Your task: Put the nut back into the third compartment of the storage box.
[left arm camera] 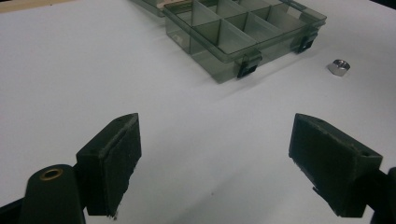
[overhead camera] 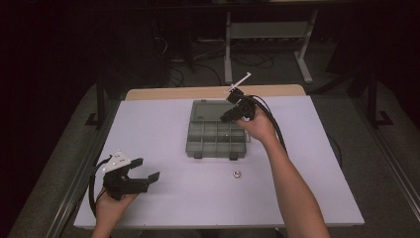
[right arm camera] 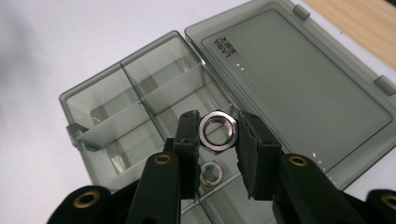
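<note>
i have the right gripper (right arm camera: 218,135) pinching a shiny silver hexagonal metal nut (right arm camera: 218,131) by two opposite flats, one black pad on each side, the threaded hole facing the camera. it sits near the centre of the right gripper view, hanging over the smoky grey transparent plastic compartment box (right arm camera: 116,121). in the high view that gripper (overhead camera: 236,101) is just above and right of the frame's middle, at the box's (overhead camera: 216,135) upper right corner. the box's lid (right arm camera: 299,88) lies folded open towards the upper right.

the nut reads to me as small, hard and rigid — it won't give under the pads, so no fear of crushing it. but it is smooth metal and, i judge, slippery; flats against pads are the right hold, corners would let it twist out. dropped, i expect it to bounce or roll inside the hard plastic.

a second, smaller-looking silver nut (right arm camera: 211,173) already lies in a compartment directly below the held one. a third silver nut (overhead camera: 236,173) rests on the white table (overhead camera: 163,148), below the box in the high view.

my left gripper (overhead camera: 143,172) sits low at the lower left, jaws spread wide with nothing between them — only bare table.
</note>
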`<action>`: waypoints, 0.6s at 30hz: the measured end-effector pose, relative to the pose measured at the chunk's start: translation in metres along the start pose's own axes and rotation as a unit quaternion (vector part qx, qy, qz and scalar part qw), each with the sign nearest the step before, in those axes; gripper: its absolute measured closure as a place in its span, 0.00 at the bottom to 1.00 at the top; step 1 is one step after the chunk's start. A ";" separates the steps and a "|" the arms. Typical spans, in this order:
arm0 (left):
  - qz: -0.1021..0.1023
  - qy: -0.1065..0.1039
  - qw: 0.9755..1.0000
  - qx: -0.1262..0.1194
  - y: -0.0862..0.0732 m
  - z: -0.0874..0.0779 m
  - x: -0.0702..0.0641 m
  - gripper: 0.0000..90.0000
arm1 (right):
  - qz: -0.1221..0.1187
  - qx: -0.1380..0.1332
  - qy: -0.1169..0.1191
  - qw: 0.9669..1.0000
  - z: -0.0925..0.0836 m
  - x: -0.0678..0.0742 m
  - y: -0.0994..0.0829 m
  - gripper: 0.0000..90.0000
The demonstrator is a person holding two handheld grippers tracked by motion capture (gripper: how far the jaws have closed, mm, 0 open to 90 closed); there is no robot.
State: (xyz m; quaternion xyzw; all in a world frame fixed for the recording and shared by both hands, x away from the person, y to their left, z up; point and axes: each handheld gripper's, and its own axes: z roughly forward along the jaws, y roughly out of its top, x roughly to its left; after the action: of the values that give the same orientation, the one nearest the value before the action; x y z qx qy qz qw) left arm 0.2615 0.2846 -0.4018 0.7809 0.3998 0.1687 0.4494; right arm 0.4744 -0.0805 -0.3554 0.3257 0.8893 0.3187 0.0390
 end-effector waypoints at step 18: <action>-0.003 0.000 1.000 -0.003 0.000 -0.002 0.001 0.18 | 0.014 0.038 -0.012 0.999 0.036 0.001 -0.006 0.77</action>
State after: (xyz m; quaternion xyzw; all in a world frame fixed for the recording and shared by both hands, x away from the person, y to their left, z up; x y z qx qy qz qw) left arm 0.2605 0.2865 -0.4006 0.7783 0.4015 0.1690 0.4521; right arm 0.4805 -0.0636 -0.3874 0.3429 0.8957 0.2810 0.0330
